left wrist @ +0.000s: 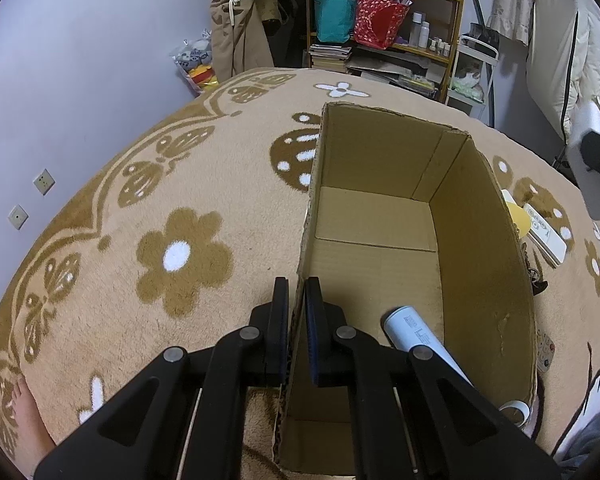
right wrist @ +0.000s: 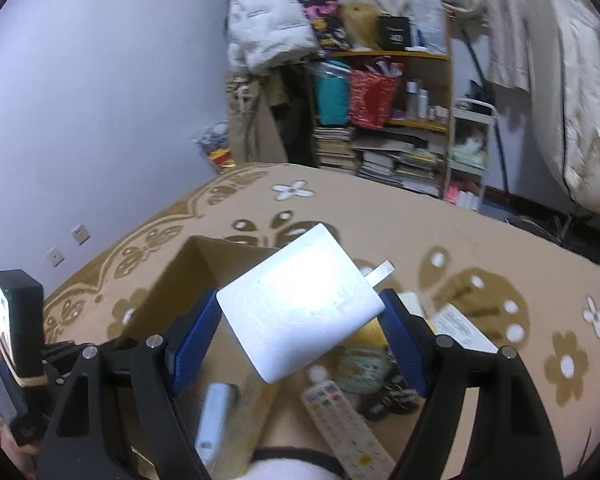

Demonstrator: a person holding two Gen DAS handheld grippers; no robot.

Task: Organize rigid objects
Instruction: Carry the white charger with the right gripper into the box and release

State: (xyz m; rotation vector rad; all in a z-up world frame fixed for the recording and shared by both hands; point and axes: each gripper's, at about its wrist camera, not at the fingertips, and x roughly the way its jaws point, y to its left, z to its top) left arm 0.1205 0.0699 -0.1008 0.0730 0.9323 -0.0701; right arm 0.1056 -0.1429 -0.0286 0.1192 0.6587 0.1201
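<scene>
Left wrist view: the left gripper (left wrist: 296, 300) is clamped on the near left wall of an open cardboard box (left wrist: 488, 264), one finger outside and one inside. The box stands on a tan flower-patterned carpet (left wrist: 140, 200). Inside it, by the near right wall, lies a pale blue tube (left wrist: 416, 332). Just beyond the right wall a white remote (left wrist: 546, 234) and something yellow lie on the carpet, with a second remote (left wrist: 545, 354) nearer the camera. At the far right edge a white block (left wrist: 592, 168) shows in the air. A cluttered shelf (left wrist: 384, 32) stands against the far wall. Right wrist view: the right gripper (right wrist: 300, 320) has its blue-padded fingers (right wrist: 196, 332) spread wide, and the tilted white block (right wrist: 300, 308), a charger with a prong at its far end, sits between them, over the box's (right wrist: 164, 284) right edge; whether the pads touch it I cannot tell. Below are the tube (right wrist: 214, 416) in the box and a remote (right wrist: 340, 420) with coloured buttons outside it, beside a blurred heap of small items.
</scene>
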